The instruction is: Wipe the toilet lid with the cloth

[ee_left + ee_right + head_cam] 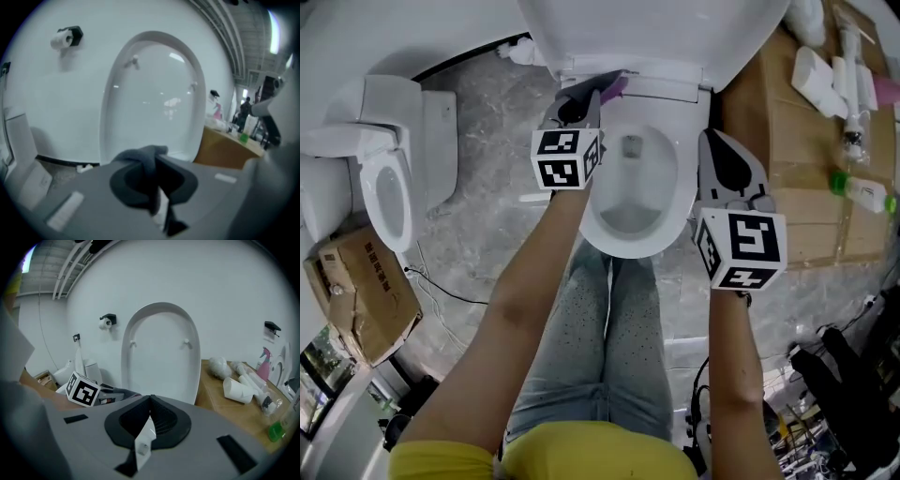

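Note:
The white toilet lid [656,28] stands raised behind the open bowl [633,225]. It fills the left gripper view as a lid [150,98] straight ahead, and the right gripper view shows the lid [161,357] further off. My left gripper [591,94] is at the back left of the bowl near the hinge, shut on a grey and purple cloth [614,86]. A fold of the cloth [143,157] bulges from between the jaws of the left gripper [152,161]. My right gripper [717,141] hovers over the bowl's right rim, and its view shows the right gripper [150,399] shut and empty.
A second white toilet [389,178] and a cardboard box [361,291] stand at the left. At the right, brown cardboard [806,141] bears bottles and white tubes [239,390]. A paper-roll holder [65,37] hangs on the wall. Cables lie on the floor, and the person's legs are before the bowl.

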### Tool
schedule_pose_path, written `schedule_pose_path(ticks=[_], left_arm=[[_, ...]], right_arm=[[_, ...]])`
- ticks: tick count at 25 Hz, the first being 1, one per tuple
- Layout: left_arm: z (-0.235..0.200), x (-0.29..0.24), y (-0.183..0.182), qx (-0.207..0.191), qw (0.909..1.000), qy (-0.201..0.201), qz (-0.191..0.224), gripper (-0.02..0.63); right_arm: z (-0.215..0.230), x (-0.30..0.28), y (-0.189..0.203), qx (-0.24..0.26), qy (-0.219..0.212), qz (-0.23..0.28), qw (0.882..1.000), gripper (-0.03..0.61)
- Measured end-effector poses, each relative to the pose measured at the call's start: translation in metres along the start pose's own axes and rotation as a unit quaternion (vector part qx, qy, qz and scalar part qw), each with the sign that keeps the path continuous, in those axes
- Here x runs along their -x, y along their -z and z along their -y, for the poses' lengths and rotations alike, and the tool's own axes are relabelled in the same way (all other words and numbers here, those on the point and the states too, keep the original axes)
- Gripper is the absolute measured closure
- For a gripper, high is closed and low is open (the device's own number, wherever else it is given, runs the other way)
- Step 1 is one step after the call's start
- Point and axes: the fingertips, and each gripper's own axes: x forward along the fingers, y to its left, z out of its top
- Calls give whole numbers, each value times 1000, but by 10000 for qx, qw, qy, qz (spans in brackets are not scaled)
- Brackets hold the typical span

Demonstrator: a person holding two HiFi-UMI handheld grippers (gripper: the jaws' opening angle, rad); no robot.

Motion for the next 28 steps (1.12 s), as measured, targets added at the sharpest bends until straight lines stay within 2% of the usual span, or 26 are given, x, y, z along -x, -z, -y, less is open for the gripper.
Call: schedule_pose_path(ticks=[16, 28], left_arm=[[40, 60, -42, -128, 9975, 260, 644, 595], [68, 116, -104, -247, 9931, 381, 1079, 595]], right_arm=[[-18, 19, 4, 38, -35, 6, 10000, 563], [-28, 62, -42, 131, 44, 323, 9994, 563]])
